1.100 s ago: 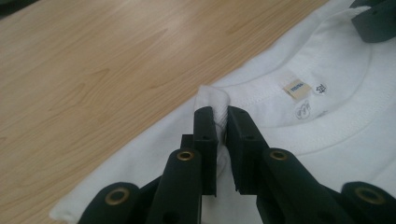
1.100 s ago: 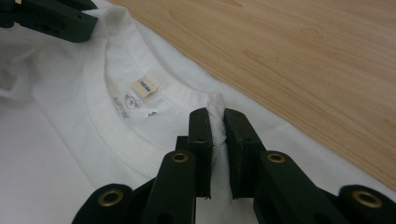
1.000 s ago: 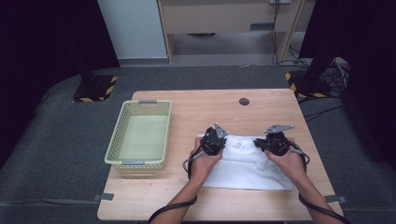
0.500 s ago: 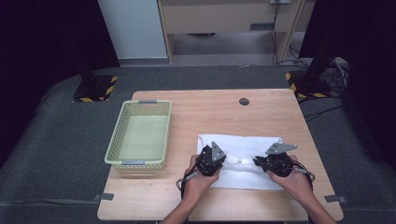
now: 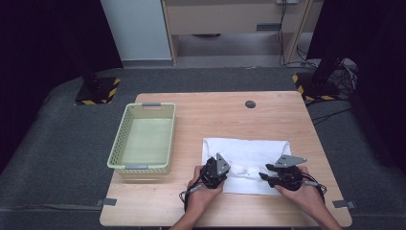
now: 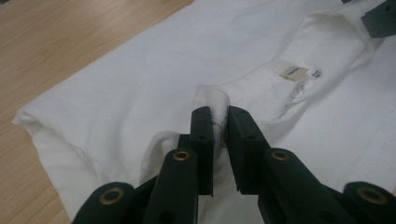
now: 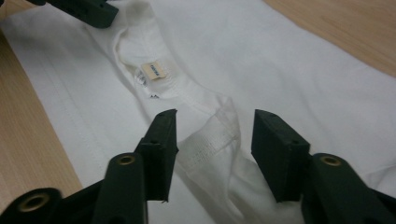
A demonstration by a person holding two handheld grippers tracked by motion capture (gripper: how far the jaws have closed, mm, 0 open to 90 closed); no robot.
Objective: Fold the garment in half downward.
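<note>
White t-shirt (image 5: 249, 160) lies flat on the surface (image 5: 215, 115), right of the basket (image 5: 143, 143). Left tongs (image 6: 219, 123) are pinched on a fold by the collar — right tongs (image 7: 212, 135) have just been opening, fabric loose between them.

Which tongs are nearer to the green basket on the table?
Left. The left tongs sit just right of the green basket, shut on the white shirt. The right tongs are farther right, past the shirt's collar, jaws apart.
</note>
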